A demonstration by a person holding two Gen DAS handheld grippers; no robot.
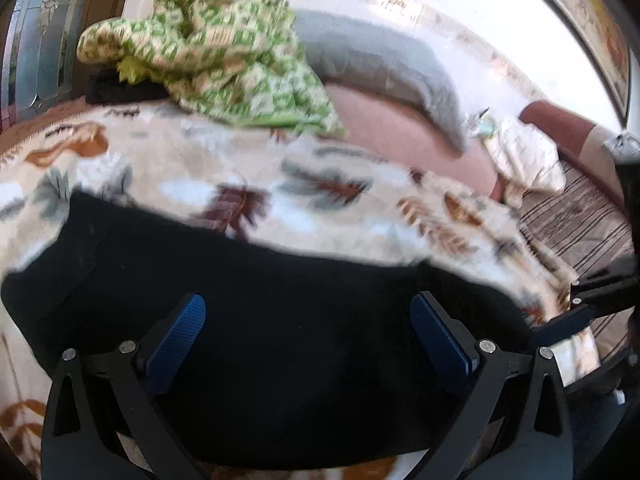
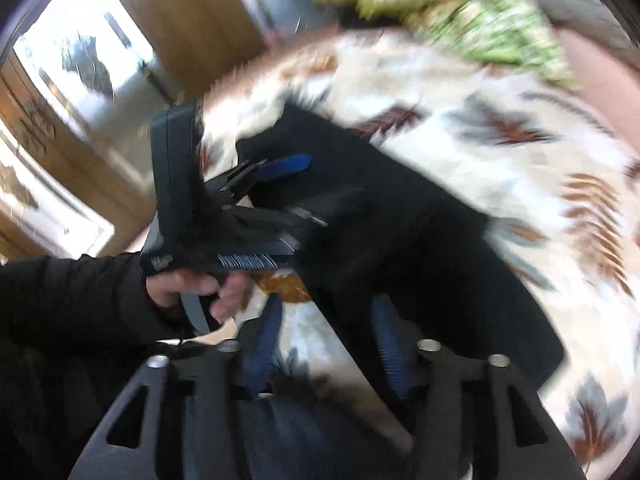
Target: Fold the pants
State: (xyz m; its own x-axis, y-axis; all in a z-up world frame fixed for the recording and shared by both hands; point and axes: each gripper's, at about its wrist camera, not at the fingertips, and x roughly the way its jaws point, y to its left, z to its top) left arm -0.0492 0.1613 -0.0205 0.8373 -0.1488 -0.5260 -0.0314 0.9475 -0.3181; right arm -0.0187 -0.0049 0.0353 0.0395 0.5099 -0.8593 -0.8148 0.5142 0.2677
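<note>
Black pants (image 1: 280,340) lie folded on a leaf-patterned blanket (image 1: 240,168) on a bed. My left gripper (image 1: 308,320) is open, its blue pads (image 1: 176,340) wide apart just over the pants, holding nothing. In the right wrist view, the pants (image 2: 400,248) stretch diagonally across the blanket (image 2: 520,152). My right gripper (image 2: 326,320) is open at the pants' near edge, with nothing between its blue pads (image 2: 390,352). The left gripper (image 2: 280,168), held by a hand in a black sleeve, shows above the pants' far end. The right gripper's fingers (image 1: 580,312) show at the right edge of the left wrist view.
A green-and-cream patterned cloth (image 1: 224,52) is heaped at the bed's far side, next to a grey pillow (image 1: 384,64) and a pink sheet (image 1: 400,128). A striped cover (image 1: 576,216) lies at the right. A wooden door and window (image 2: 80,72) stand beyond the bed's edge.
</note>
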